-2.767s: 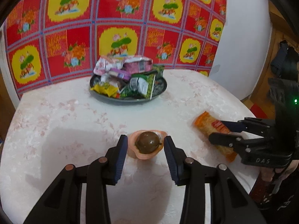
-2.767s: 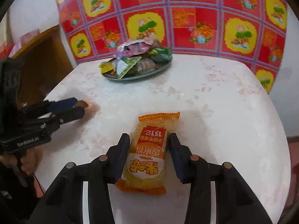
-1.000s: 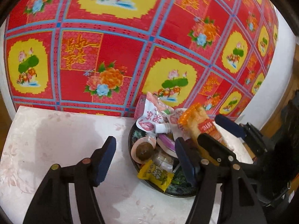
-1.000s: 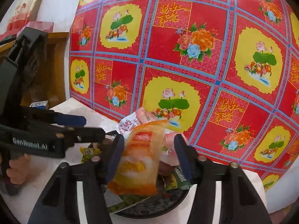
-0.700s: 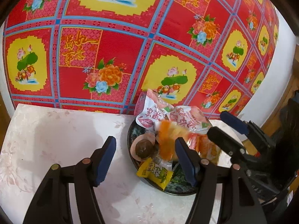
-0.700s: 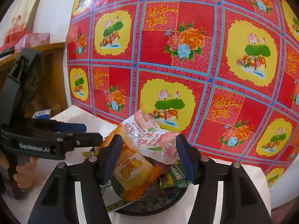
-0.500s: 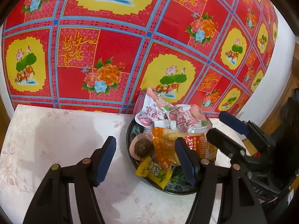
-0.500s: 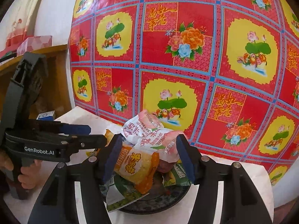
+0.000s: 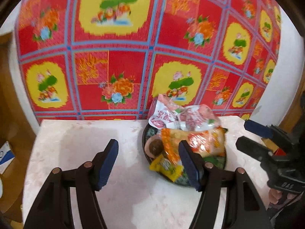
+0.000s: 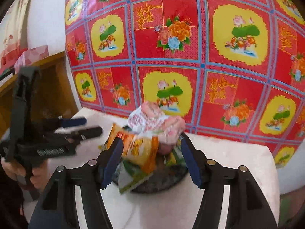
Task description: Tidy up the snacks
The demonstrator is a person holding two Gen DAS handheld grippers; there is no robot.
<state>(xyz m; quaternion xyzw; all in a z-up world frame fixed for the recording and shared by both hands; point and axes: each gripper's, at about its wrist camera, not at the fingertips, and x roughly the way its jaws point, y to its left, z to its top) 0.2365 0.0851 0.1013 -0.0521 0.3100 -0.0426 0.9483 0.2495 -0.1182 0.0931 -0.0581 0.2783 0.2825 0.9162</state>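
A dark plate (image 9: 145, 140) at the table's far side holds a heap of snacks. An orange packet (image 9: 205, 141) lies on top, beside a brown round snack in a pink wrapper (image 9: 155, 147). A pink-white bag (image 9: 179, 114) sits behind them and a yellow packet (image 9: 165, 166) in front. My left gripper (image 9: 147, 146) is open and empty, just short of the plate. My right gripper (image 10: 151, 142) frames the orange packet (image 10: 139, 148) and the pink-white bag (image 10: 154, 122). Its jaws are opening and its pads press on nothing. Each gripper shows in the other's view: right gripper (image 9: 247, 136), left gripper (image 10: 91, 126).
The white patterned tabletop (image 9: 85, 133) ends at a red and yellow floral wall covering (image 9: 114, 66). A wooden cabinet (image 10: 47, 87) stands left of the table. A green-white packet (image 10: 133, 177) hangs over the plate's (image 10: 162, 186) near rim. A hand (image 10: 38, 173) holds the left gripper.
The orange packet left my right gripper and dropped onto the heap on the plate. Both grippers then drew back from the plate and rolled a little, and the right jaws widened.
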